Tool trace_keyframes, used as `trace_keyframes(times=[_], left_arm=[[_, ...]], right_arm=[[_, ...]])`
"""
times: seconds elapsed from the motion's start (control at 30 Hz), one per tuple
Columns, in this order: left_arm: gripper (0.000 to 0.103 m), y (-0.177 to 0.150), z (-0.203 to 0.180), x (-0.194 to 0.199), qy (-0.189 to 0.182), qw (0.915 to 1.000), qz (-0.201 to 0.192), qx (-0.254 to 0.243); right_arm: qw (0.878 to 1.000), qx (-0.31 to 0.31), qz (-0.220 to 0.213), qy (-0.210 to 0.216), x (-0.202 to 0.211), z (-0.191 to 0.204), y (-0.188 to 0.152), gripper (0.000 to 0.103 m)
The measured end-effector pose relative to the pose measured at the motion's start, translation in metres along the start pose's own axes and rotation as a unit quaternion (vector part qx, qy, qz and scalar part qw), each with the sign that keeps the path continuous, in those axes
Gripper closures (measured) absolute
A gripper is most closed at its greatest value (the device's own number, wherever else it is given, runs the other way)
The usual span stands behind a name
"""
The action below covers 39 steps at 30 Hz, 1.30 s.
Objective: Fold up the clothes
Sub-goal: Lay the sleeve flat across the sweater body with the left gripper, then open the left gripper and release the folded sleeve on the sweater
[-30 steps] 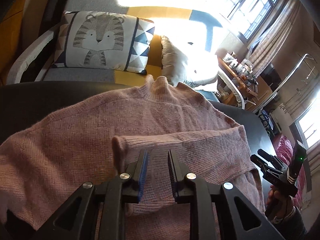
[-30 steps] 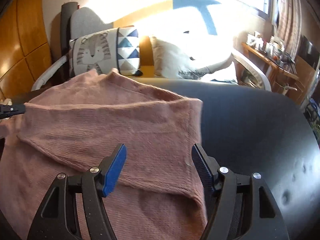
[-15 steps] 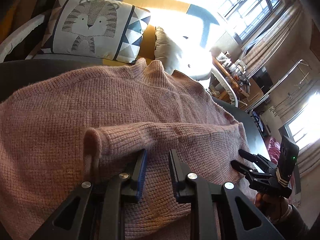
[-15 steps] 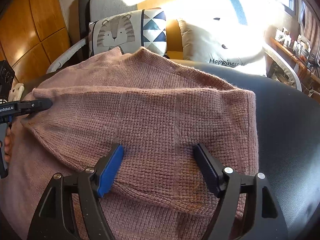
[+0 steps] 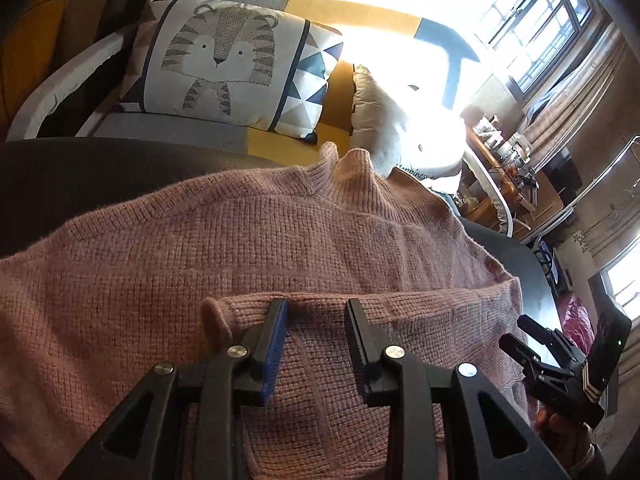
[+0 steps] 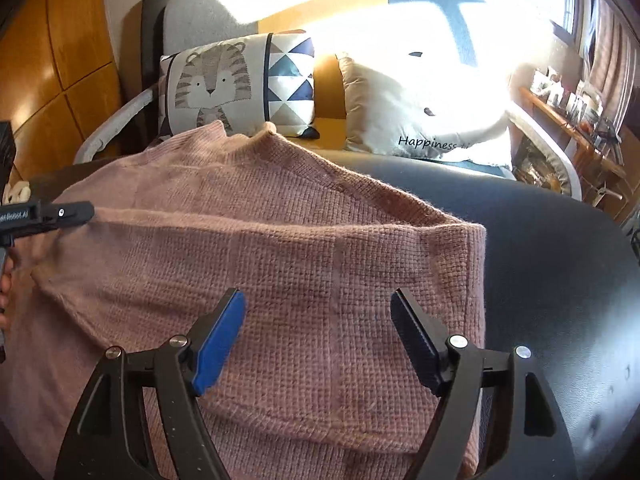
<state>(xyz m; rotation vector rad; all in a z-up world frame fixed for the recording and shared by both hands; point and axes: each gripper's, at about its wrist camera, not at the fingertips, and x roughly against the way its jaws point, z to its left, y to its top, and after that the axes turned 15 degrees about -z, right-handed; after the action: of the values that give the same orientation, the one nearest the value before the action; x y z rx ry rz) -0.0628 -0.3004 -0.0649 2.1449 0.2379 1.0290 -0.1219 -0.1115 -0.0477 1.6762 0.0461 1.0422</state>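
Observation:
A pink knit sweater [image 5: 320, 248] lies spread on the dark table [image 5: 80, 176], collar toward the sofa. One sleeve [image 5: 420, 312] is folded across its body, with the cuff at the left. My left gripper [image 5: 316, 308] rests on that sleeve near the cuff, its fingers narrowly apart and the knit flat between them. In the right wrist view the same gripper [image 6: 80, 213] lies at the sweater's [image 6: 280, 240] left edge. My right gripper [image 6: 318, 308] hovers wide open over the folded right side, holding nothing. It also shows at the lower right of the left wrist view [image 5: 514, 334].
Bare black tabletop [image 6: 560, 280] extends to the right of the sweater. Behind the table is a sofa with a tiger cushion [image 5: 224, 64] and a white cushion [image 6: 420, 120]. A cluttered wooden shelf [image 6: 572, 108] runs along the right wall.
The left gripper's fingers have parted a little over the sleeve. The right gripper moved forward over the sweater's right side and stayed wide open.

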Motion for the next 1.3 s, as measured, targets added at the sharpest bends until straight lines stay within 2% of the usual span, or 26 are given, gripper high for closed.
trace_keyframes(times=[0.17, 0.3, 0.37, 0.47, 0.53, 0.6, 0.7, 0.83, 0.9, 1.0, 1.1, 1.2, 1.3], left_arm=[[0.074, -0.008, 0.003, 0.003, -0.018, 0.9989, -0.023, -0.037], [0.073, -0.004, -0.004, 0.006, 0.001, 0.9992, -0.014, -0.038], [0.07, -0.003, -0.008, 0.013, 0.007, 0.9993, -0.011, -0.036], [0.047, -0.007, -0.011, 0.026, 0.011, 0.9992, -0.017, -0.034], [0.009, -0.012, -0.012, 0.032, 0.02, 0.9991, -0.017, -0.035], [0.0, -0.02, -0.013, 0.031, 0.031, 0.9986, -0.013, -0.042], [0.0, -0.033, -0.012, 0.023, 0.057, 0.9965, 0.005, -0.062], [0.0, -0.046, -0.022, 0.02, 0.079, 0.9884, -0.002, -0.13], [0.0, -0.048, -0.025, 0.018, 0.086, 0.9856, -0.001, -0.146], [0.0, -0.043, -0.022, 0.024, 0.08, 0.9897, 0.003, -0.119], [0.0, -0.042, -0.021, 0.037, 0.059, 0.9941, 0.006, -0.091], [0.0, -0.049, -0.025, 0.048, 0.051, 0.9951, 0.008, -0.084], [0.0, -0.06, -0.026, 0.049, 0.053, 0.995, 0.014, -0.083]], right_arm=[[1.0, -0.005, 0.009, 0.01, -0.011, -0.011, -0.006, 0.021], [1.0, -0.004, 0.009, 0.014, 0.004, -0.002, -0.003, 0.021], [1.0, -0.004, 0.01, 0.015, 0.012, 0.004, -0.001, 0.021], [1.0, 0.002, 0.014, 0.02, 0.025, 0.015, 0.0, 0.02], [0.999, 0.012, 0.025, 0.027, 0.03, 0.025, -0.003, 0.02], [0.999, 0.008, 0.035, 0.034, 0.03, 0.031, -0.007, 0.02], [0.998, 0.004, 0.057, 0.025, 0.02, 0.034, -0.02, 0.02], [0.999, -0.005, 0.035, 0.027, 0.021, 0.03, -0.027, 0.015], [0.999, -0.009, 0.037, 0.024, 0.024, 0.03, -0.025, 0.015], [0.999, -0.033, 0.031, 0.028, 0.037, 0.03, -0.02, 0.015], [0.996, -0.059, 0.024, 0.056, 0.055, 0.035, -0.014, 0.015], [0.996, -0.049, 0.038, 0.066, 0.063, 0.049, -0.021, 0.015], [0.997, -0.013, 0.052, 0.061, 0.063, 0.064, -0.036, 0.015]])
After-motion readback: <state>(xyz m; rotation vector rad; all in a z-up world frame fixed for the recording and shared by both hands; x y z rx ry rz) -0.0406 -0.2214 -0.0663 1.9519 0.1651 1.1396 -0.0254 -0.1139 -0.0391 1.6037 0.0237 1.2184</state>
